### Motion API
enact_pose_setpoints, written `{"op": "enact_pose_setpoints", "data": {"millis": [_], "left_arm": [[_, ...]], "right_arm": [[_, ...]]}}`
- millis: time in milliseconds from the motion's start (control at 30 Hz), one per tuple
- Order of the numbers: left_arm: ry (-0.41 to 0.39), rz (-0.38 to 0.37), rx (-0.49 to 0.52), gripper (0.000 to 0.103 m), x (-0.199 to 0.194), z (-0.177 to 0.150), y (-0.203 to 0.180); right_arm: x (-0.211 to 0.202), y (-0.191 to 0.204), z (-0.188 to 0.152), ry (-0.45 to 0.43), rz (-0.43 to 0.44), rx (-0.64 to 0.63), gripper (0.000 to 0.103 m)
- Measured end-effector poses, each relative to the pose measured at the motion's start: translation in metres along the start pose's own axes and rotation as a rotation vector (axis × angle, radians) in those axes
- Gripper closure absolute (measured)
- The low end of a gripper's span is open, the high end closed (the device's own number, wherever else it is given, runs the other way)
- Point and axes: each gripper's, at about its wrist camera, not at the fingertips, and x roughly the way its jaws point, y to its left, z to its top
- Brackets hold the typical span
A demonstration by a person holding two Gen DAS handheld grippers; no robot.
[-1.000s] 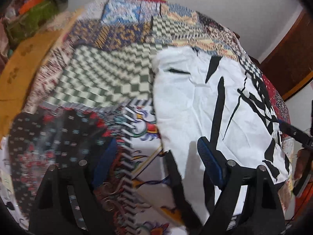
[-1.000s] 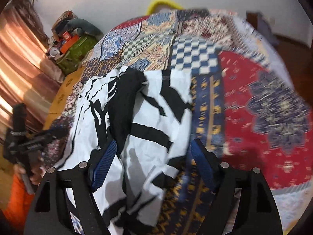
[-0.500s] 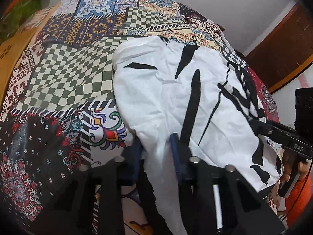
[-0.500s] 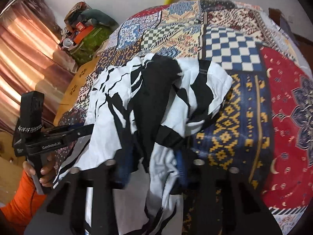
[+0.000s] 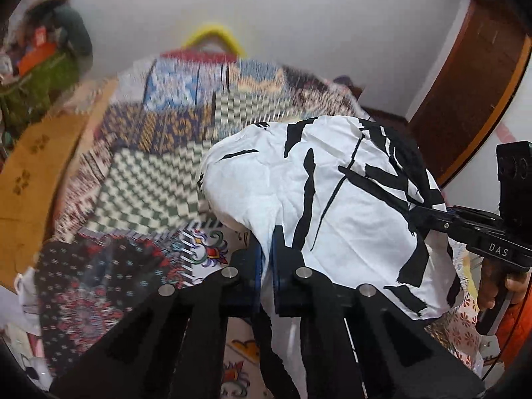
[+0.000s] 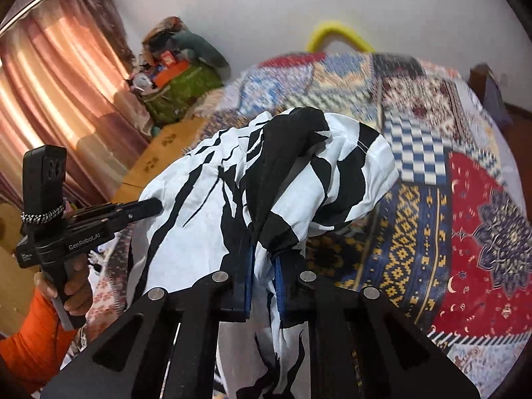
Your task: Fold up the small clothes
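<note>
A white garment with black streaks (image 5: pixel 335 206) is lifted off the patchwork bedspread (image 5: pixel 146 183). My left gripper (image 5: pixel 266 249) is shut on the garment's near left edge. My right gripper (image 6: pixel 262 259) is shut on the near right edge, where the cloth (image 6: pixel 232 199) bunches between the blue pads. The garment hangs between the two grippers, its far end drooping toward the bed. The right gripper also shows at the right of the left wrist view (image 5: pixel 429 216), and the left gripper at the left of the right wrist view (image 6: pixel 149 206).
The patchwork bedspread (image 6: pixel 432 216) covers the bed under the garment. A green bag with clutter (image 6: pixel 179 89) stands by the curtain at the left. A yellow hoop (image 6: pixel 335 33) lies at the bed's far end. A wooden door (image 5: pixel 472 76) is at the right.
Both grippers closed on the garment's near edges, then rose together. The garment has come up off the bedspread and both views tilted up toward the wall.
</note>
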Motion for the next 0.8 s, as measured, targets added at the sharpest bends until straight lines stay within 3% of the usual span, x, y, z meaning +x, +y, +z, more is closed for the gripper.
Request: {"op": "enact_pose_setpoints", "data": {"millis": [233,367,533,800], "left_arm": [[-0.086,0.005,0.002,0.098,-0.069,-0.009,0.003],[-0.081,0.002,-0.022,0.098,-0.094,-0.023,0.019],[-0.005,0.023,-0.072,0.098,-0.083,-0.047,0.045],[0.151,0.083,-0.148,0.097,-0.017,-0.087,0.081]], "right_arm": [[-0.035,0.051,0.0,-0.052,0.026,-0.062,0.093],[-0.041,0.072,-0.005,-0.044,0.056,-0.07,0.093],[-0.015,0.08,-0.018,0.028,0.073,-0.043,0.093],[0.044,0.066,-0.039,0.156,0.01,0.026,0.092]]}}
